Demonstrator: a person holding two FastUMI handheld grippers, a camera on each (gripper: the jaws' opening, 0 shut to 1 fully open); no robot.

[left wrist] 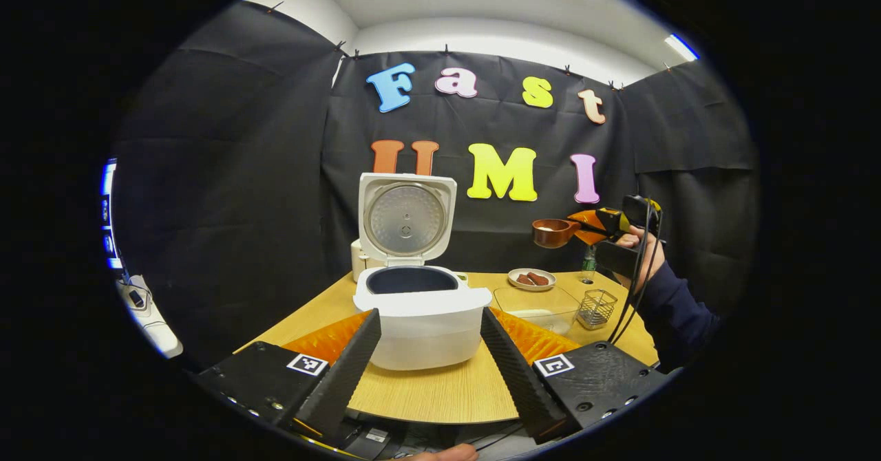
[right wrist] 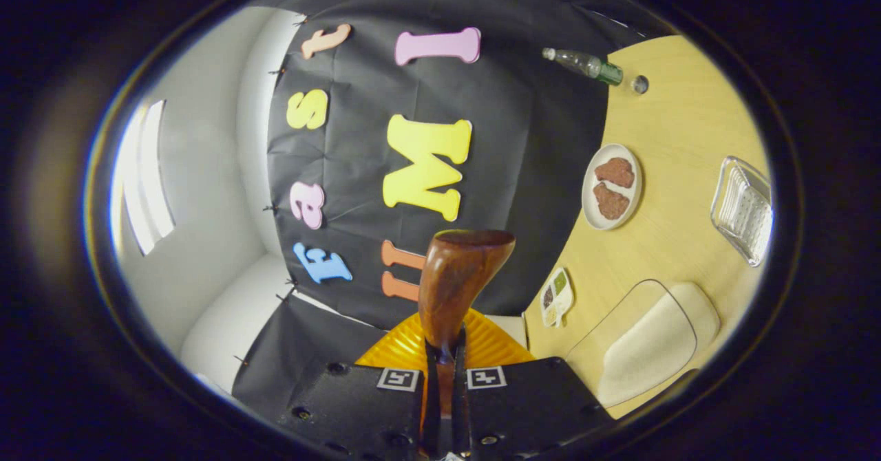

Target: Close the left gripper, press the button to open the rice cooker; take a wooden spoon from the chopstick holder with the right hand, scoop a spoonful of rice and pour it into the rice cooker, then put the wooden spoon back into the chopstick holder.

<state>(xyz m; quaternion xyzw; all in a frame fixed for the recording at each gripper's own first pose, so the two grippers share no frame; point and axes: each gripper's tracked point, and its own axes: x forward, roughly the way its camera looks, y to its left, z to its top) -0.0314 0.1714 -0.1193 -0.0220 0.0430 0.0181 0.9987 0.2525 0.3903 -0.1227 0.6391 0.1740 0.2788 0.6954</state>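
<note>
Now | right claw (right wrist: pixel 444 371) clamped on wooden spoon (right wrist: pixel 458 279) handle | bowl ahead, apparently rice-filled | left claw (left wrist: pixel 430 358) open

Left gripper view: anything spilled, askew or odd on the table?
Nothing stands out. The white rice cooker sits upright with its lid open, the right claw holds the brown wooden spoon level with white rice in it, and no spilled grains show on the light wooden table.
</note>
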